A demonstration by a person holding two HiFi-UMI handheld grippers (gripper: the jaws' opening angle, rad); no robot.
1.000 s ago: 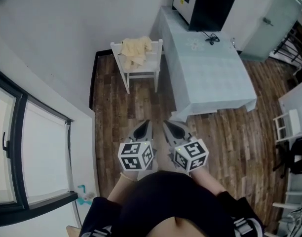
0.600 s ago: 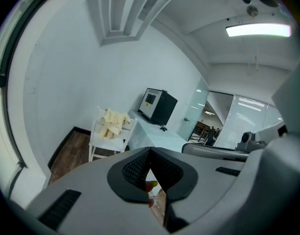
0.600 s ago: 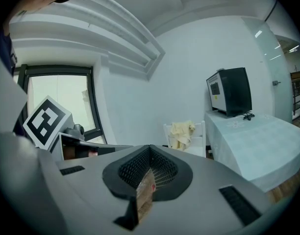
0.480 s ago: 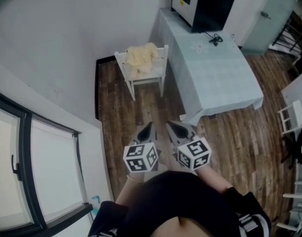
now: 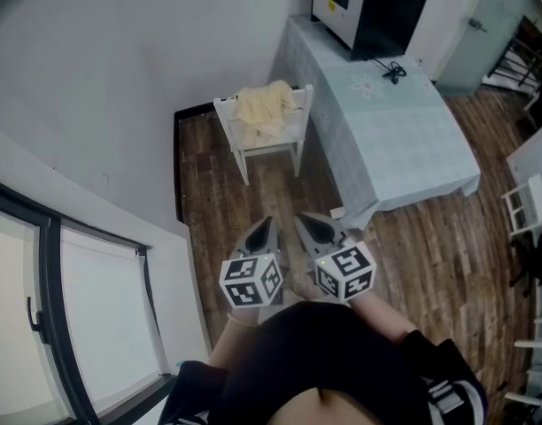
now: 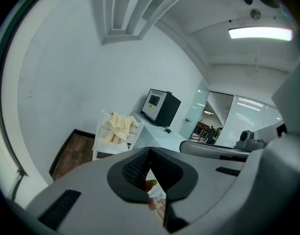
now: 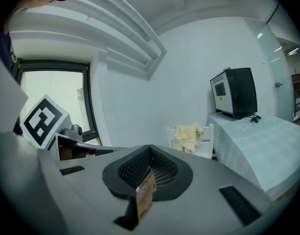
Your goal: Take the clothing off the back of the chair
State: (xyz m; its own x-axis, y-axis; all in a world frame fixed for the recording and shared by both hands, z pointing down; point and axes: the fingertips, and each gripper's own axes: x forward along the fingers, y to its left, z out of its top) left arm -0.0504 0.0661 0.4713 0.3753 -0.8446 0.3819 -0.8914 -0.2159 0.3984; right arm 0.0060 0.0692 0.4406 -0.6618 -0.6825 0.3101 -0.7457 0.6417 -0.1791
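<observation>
1. Running down the left edge of the head view, a dark-framed window (image 5: 54, 264) is set in the plain white wall (image 5: 120, 78), and a dark brown wood-plank floor (image 5: 227, 193) spreads out from its foot
2. Against that wall stands a small white wooden chair (image 5: 273, 144); the crumpled pale yellow clothing (image 5: 264, 109) is draped over its top rail and hangs down onto it, well apart from both grippers
3. Nearer the person's dark-clothed body, the grey left gripper (image 5: 266, 226) with its black-and-white marker cube (image 5: 249, 282) points towards the chair; the left gripper view shows the left gripper (image 6: 150, 151) with jaws pressed together and nothing between them, and the clothing (image 6: 118, 127) on the chair (image 6: 102, 136) above and left of the tips
4. Just beside it, the grey right gripper (image 5: 308, 224) aims the same way; in its own view the right gripper (image 7: 150, 148) has its jaws closed tight and empty, with the clothing (image 7: 188, 135) on the chair (image 7: 207, 143) ahead, right of the tips
5. Just right of the chair, a long table under a pale blue-green cloth (image 5: 413, 149) carries a black and white box-shaped appliance (image 5: 368, 3) at its far end, with a black cable (image 5: 393, 71) lying in front of it
6. At the far right edge stands a white rack (image 5: 526, 211)
</observation>
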